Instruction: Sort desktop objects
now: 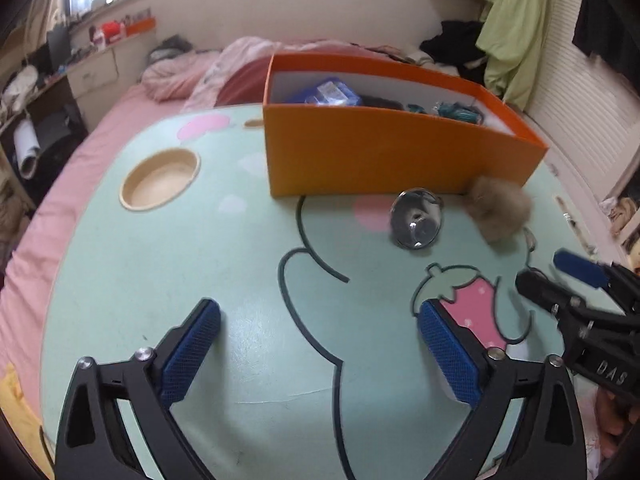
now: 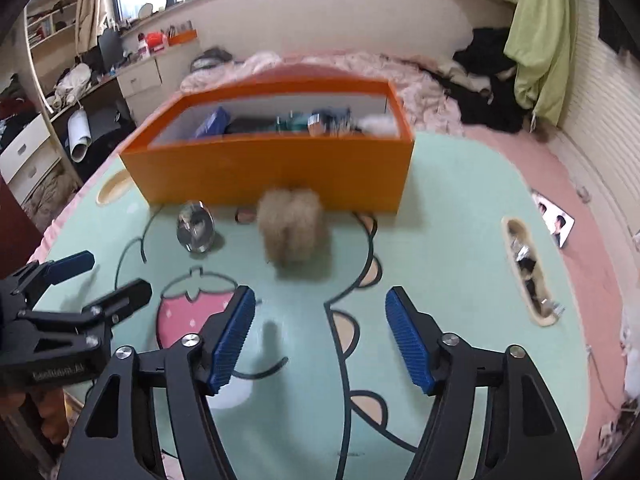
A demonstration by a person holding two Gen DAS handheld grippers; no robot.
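Note:
An orange box (image 1: 380, 152) (image 2: 272, 172) stands at the far side of the mint-green cartoon table (image 1: 240, 264) (image 2: 448, 240); inside it are a blue packet, teal items and white fluff. In front of the box lie a shiny round metal object (image 1: 416, 220) (image 2: 196, 226) and a fluffy brown pom-pom (image 1: 498, 210) (image 2: 292, 228). My left gripper (image 1: 318, 306) (image 2: 116, 274) hangs wide open over bare tabletop, short of the metal object. To its right, my right gripper (image 2: 320, 292) (image 1: 548, 272) is open too, and it points at the pom-pom from a short way off. Neither holds anything.
The table has a round cup recess (image 1: 160, 178) at the far left and a long slot (image 2: 528, 272) with small items on the right. It sits on a pink bed (image 1: 72, 184), where a photo strip (image 2: 556, 220) lies. Clothes and shelves ring the room.

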